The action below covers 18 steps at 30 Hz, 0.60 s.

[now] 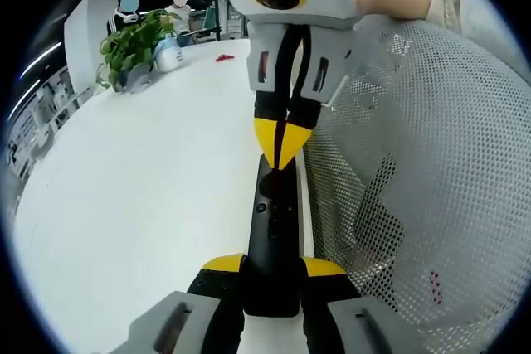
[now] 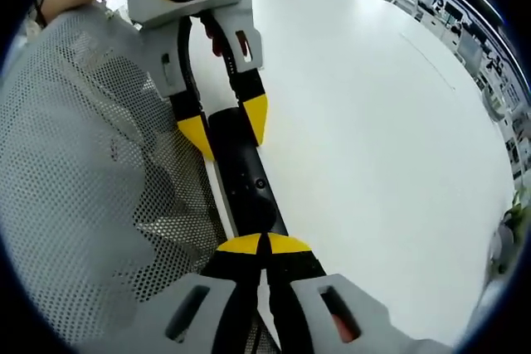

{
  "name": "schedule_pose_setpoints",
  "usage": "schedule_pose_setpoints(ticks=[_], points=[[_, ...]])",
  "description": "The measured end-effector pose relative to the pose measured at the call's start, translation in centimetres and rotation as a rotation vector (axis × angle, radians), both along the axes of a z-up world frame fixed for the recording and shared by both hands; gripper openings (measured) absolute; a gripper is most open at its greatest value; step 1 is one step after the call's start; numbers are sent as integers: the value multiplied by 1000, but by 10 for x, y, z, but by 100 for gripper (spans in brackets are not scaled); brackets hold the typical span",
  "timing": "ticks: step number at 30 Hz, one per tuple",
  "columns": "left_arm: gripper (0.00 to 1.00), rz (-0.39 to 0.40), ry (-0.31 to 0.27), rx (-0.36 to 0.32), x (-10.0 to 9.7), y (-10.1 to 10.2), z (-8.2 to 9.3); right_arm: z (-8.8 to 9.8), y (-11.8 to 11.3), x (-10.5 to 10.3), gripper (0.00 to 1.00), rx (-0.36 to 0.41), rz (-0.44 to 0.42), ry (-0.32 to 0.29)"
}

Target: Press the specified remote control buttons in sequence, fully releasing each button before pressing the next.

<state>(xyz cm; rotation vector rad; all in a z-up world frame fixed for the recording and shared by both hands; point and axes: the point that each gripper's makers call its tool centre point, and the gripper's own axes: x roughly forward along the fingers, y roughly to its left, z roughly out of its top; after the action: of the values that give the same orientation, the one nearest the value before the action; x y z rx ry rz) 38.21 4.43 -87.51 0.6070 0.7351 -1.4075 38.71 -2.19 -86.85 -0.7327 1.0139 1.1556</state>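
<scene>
- Above the white tabletop (image 1: 141, 172): a slim black remote control (image 1: 274, 238), long and narrow, small buttons on its face.
- Left gripper (image 1: 274, 269): jaws clamp the remote's near end.
- Right gripper (image 2: 264, 244): yellow tips closed together, resting on the remote's opposite end.
- White mesh fabric (image 1: 415, 163) lies alongside.

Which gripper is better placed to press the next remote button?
Right. The right gripper has its jaws shut to a point over the remote. The left gripper clamps the remote's end, steadying it.
</scene>
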Motion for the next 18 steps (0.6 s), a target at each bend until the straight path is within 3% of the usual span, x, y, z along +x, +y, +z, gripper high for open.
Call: schedule_pose_setpoints(ticks=[8, 12, 18], points=[[25, 2, 3, -3, 0, 0, 0, 1, 1, -2, 4, 13, 15, 12], [25, 2, 3, -3, 0, 0, 0, -1, 5, -2, 21, 19, 24, -5], [25, 5, 3, -4, 0, 0, 0, -2, 6, -1, 23, 23, 40, -14]])
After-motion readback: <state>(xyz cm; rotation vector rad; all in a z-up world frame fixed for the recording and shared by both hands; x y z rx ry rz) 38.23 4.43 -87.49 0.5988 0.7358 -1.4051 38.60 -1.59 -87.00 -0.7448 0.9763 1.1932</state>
